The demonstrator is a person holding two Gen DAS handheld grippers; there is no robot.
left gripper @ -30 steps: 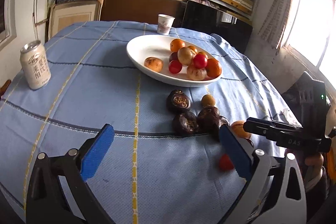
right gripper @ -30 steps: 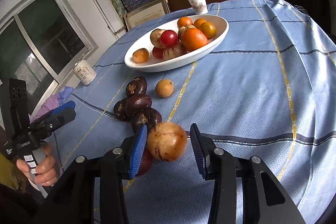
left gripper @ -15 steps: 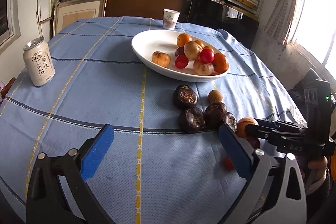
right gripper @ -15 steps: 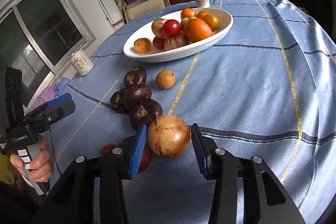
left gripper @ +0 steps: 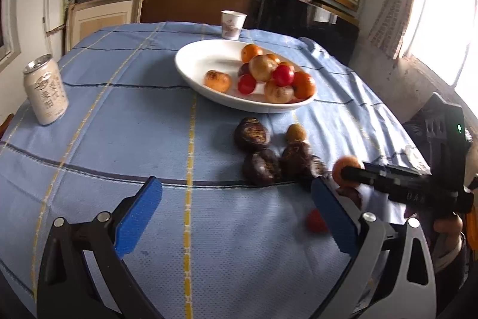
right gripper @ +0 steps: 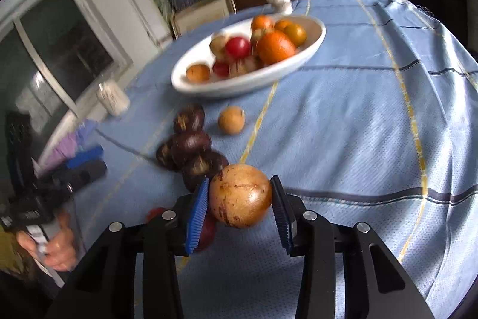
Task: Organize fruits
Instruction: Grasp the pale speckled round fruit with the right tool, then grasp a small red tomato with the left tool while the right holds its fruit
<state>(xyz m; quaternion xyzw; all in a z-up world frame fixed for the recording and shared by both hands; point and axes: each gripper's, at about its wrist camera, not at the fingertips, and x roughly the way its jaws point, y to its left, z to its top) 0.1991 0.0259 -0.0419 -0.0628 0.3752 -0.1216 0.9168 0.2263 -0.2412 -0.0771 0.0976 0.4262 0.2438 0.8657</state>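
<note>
My right gripper (right gripper: 240, 182) is closing its blue pads on a round brown-yellow fruit (right gripper: 240, 199), and both pads press its sides just above the cloth. In the left wrist view the same fruit (left gripper: 346, 166) shows at the right gripper's tip. Several dark purple fruits (right gripper: 191, 144) lie clustered just beyond it, with a small tan fruit (right gripper: 231, 120) beside them and a red fruit (right gripper: 155, 213) near my fingers. A white oval bowl (right gripper: 239, 85) farther back holds several orange, red and brown fruits. My left gripper (left gripper: 236, 186) stands wide open over bare cloth.
A blue checked cloth covers the round table. A drink can (left gripper: 46, 88) stands at the left edge and a paper cup (left gripper: 233, 24) behind the bowl (left gripper: 191, 62). Shelves, a cabinet and windows surround the table. A person's hand (right gripper: 58, 244) holds the left gripper.
The right gripper's pads have come in from either side of the brown-yellow fruit until they press on it. The left gripper stays open and still.
</note>
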